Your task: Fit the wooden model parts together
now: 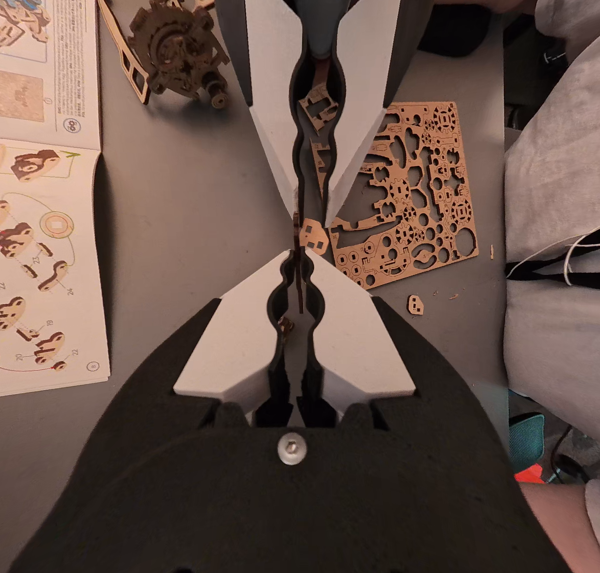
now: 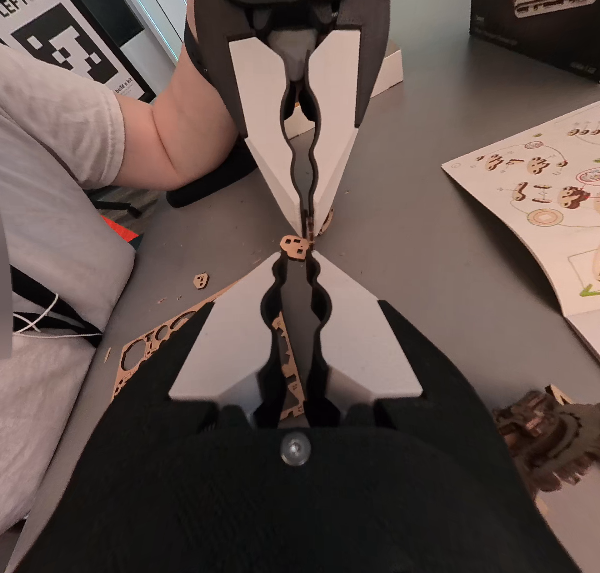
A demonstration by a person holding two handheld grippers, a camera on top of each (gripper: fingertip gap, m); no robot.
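- Currently both grippers meet tip to tip over the grey table [image 1: 194, 184], each clenched on a wooden model part.
- Left gripper [image 1: 297, 257]: fingers pinched on a thin dark wooden piece [image 1: 297, 242], held edge-on and upright in the left wrist view; it sticks out past the tips.
- Right gripper [image 2: 297, 255]: fingers closed on a small light plywood plate [image 2: 293, 248] with square cut-outs, gripped at its edge, face turned up.
- The two parts touch at the tips; whether they are seated in each other, cannot tell.
- In the left wrist view the same plate [image 1: 313, 236] sits just right of the dark piece, at the far gripper's tips.
- Punched-out plywood sheet [image 1: 406, 194] lies flat on the table under and right of the right gripper.
- One loose small plate [image 1: 415, 304] lies on the table near the sheet's lower edge, apart from it; wood crumbs around it.
- Assembled dark gear mechanism [image 1: 178, 51] stands upper left, touching a light wooden frame strip [image 1: 123, 44].
- Open instruction booklet [image 1: 48, 200] along the left edge.
- Dark product box [image 2: 535, 21] at the far right corner in the right wrist view.
- Person's bare forearm [image 2: 181, 135] and grey sleeve [image 2: 58, 116] are behind the left gripper.
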